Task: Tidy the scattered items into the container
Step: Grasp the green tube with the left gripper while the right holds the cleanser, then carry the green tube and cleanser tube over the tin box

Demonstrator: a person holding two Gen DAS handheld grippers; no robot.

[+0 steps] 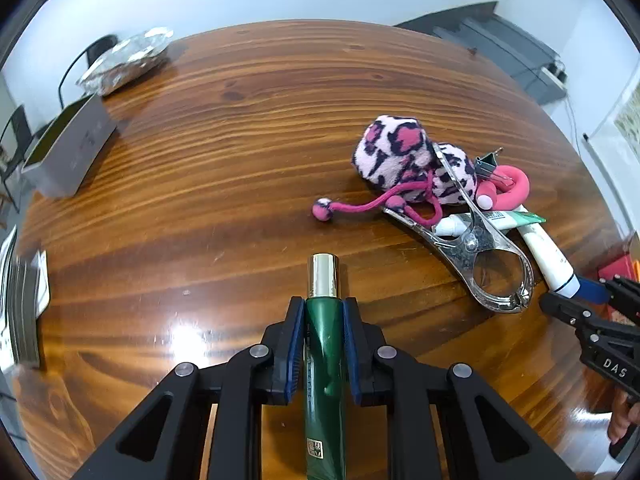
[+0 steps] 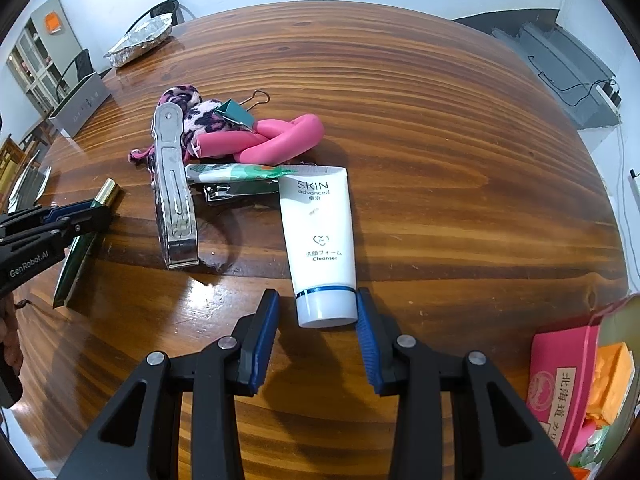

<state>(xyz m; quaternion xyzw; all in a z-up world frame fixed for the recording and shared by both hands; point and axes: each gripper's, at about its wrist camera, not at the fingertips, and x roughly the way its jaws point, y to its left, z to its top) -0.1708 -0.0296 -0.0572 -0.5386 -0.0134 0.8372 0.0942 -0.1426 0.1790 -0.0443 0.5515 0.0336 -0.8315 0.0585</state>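
On the wooden table (image 1: pixel 240 128), your left gripper (image 1: pixel 323 320) has its jaws clenched on the green bottle (image 1: pixel 324 368); both blue pads press its sides just below the gold cap (image 1: pixel 323 274), and the bottle lies flat along the jaws. Your right gripper (image 2: pixel 318 320) has its jaws partly open around the cap end of the white cleanser tube (image 2: pixel 320 236). The right pad touches the cap, while the left pad stands apart from it, so the tube is not squeezed and lies on the table.

Beyond the tube you see a heap of scattered things: a metal clamp (image 2: pixel 174 208), a pink foam roller (image 2: pixel 276 138), a leopard-print pouch (image 1: pixel 400 152), a teal binder clip (image 2: pixel 236 114), a small green tube (image 2: pixel 236 172) and a nail clipper (image 2: pixel 228 191).

At your right, the pink container (image 2: pixel 560 368) sits at the table's edge; an orange thing (image 2: pixel 612 376) lies in it, the rest is unclear.
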